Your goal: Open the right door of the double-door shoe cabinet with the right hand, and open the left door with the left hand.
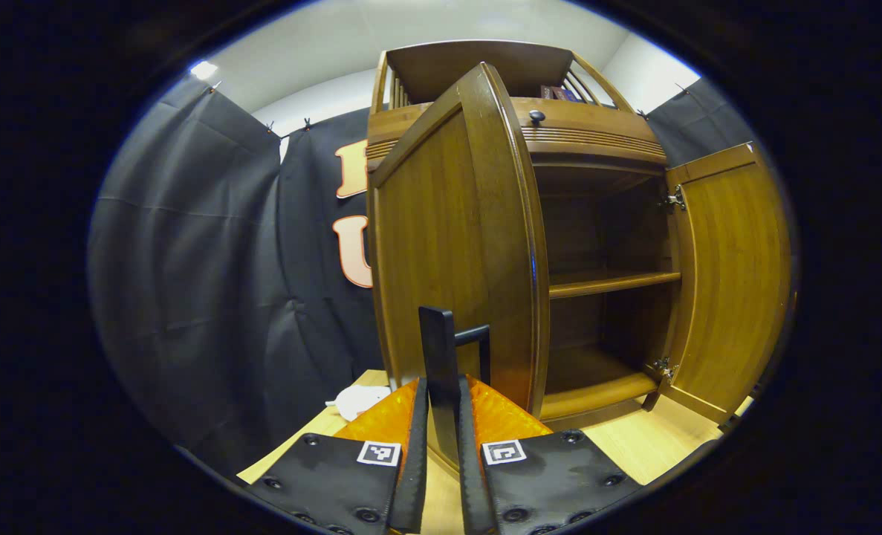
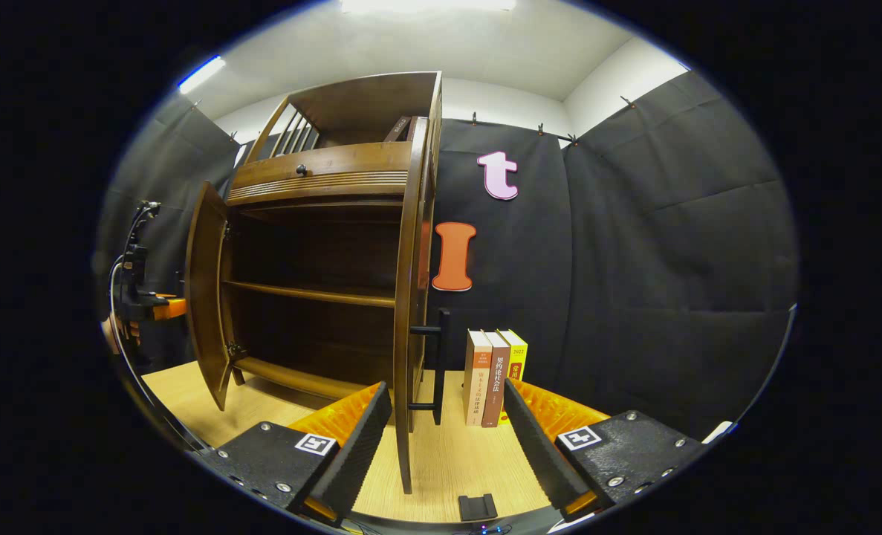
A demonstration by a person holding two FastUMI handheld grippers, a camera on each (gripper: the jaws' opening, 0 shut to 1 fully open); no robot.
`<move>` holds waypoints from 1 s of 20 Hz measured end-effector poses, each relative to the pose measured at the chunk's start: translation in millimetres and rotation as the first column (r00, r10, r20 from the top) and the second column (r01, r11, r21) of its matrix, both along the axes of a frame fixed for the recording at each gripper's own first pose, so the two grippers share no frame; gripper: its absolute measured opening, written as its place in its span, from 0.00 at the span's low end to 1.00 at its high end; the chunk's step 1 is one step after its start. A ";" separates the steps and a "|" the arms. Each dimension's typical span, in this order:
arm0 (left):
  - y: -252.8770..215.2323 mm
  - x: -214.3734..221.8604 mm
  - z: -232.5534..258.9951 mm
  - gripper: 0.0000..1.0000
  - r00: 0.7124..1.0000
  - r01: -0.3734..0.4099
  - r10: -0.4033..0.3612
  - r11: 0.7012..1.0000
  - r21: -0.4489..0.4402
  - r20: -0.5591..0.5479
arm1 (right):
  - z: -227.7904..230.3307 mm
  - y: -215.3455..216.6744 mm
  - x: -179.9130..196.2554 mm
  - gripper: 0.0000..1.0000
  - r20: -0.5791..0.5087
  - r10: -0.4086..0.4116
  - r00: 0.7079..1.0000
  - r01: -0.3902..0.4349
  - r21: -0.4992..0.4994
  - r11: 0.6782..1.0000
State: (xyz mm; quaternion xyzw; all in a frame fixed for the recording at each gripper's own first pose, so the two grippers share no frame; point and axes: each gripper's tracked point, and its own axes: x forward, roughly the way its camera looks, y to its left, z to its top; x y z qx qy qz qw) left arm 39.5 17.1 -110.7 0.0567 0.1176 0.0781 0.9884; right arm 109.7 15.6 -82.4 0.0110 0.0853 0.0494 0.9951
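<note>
The brown wooden shoe cabinet (image 1: 597,141) stands on a light wooden table with both doors swung out. In the left gripper view the left door (image 1: 448,238) stands edge-on just ahead, and my left gripper (image 1: 443,416) is shut on its black bar handle (image 1: 439,342). The right door (image 1: 734,282) stands wide open at the right. In the right gripper view the right door (image 2: 407,297) is edge-on, with its black handle (image 2: 438,364) just beyond my right gripper (image 2: 444,390), which is open and touches nothing. The left door (image 2: 206,297) and the left gripper (image 2: 143,305) show at far left.
Empty shelves (image 2: 310,293) show inside the cabinet. Three upright books (image 2: 494,379) stand on the table (image 2: 262,405) right of the cabinet. A small black block (image 2: 478,507) lies near the front edge. A white object (image 1: 359,401) lies left of the cabinet.
</note>
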 end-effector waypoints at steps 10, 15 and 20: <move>41.4 -18.7 3.5 0.21 0.999 0.021 -0.021 1.000 -0.008 0.037 | -2.0 -1.2 2.1 0.93 -0.008 -0.041 0.999 0.041 0.018 0.999; 69.5 -26.5 -6.6 0.19 0.998 0.044 -0.043 0.998 -0.040 0.037 | -2.3 -3.5 -1.6 0.93 -0.023 -0.067 0.997 0.067 0.014 0.998; 111.9 -28.7 -2.3 0.08 0.998 0.053 -0.048 0.993 -0.107 0.049 | 0.4 -6.4 -3.5 0.93 -0.023 -0.093 0.995 0.093 0.000 0.996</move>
